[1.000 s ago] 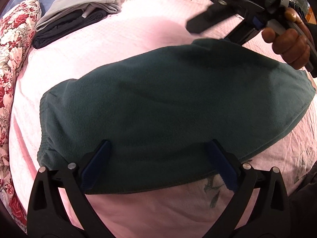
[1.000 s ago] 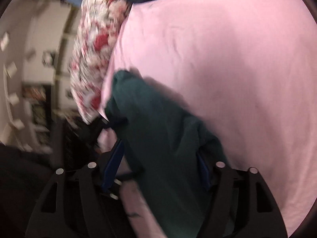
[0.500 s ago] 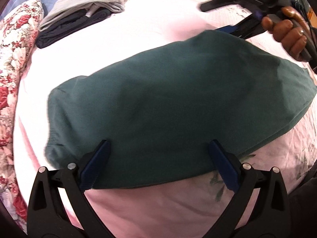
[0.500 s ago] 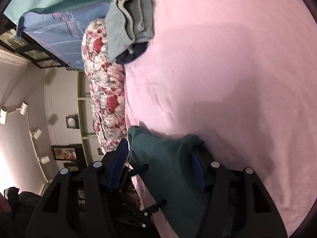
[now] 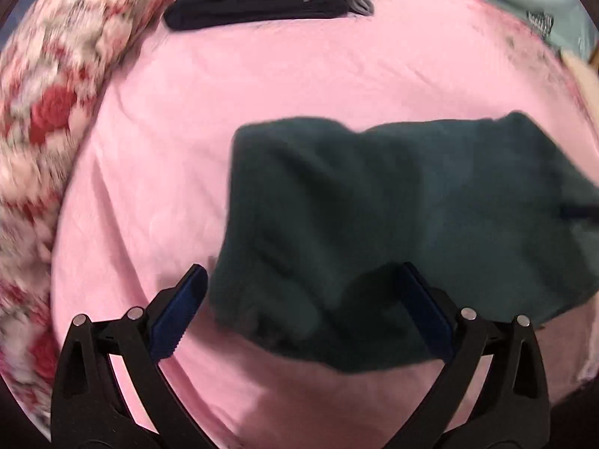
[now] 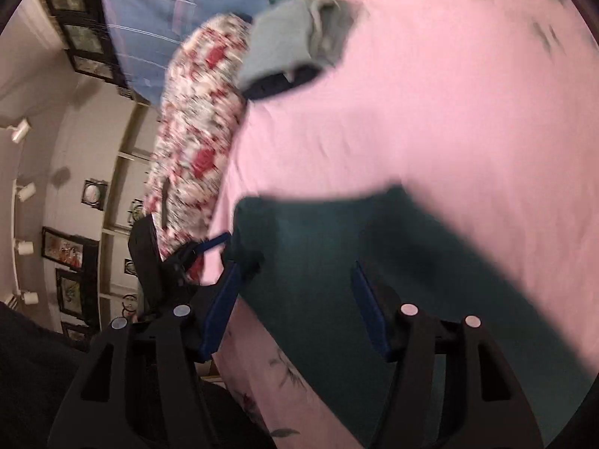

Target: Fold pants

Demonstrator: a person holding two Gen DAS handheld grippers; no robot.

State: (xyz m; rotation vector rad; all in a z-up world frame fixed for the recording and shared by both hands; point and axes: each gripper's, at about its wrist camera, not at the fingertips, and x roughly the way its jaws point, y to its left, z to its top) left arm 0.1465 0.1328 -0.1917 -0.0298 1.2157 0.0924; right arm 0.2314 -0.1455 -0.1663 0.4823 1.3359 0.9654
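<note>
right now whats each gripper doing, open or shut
Left gripper: open, over the green pants, gripping nothing.
Right gripper: open, pants between its fingers, not clamped.

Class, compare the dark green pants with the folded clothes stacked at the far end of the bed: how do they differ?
The dark green pants are one rumpled garment; the folded stack holds a grey piece over a dark one. The pants lie near the left gripper; the stack sits far off, beside the floral pillow. Both rest on the pink sheet.

Open pink bed sheet (image 5: 299, 86) left of and beyond dark green pants (image 5: 393, 224), floral pillow (image 5: 56, 112) bounding left edge, folded clothes stack (image 5: 269, 3) blocking far end.
</note>
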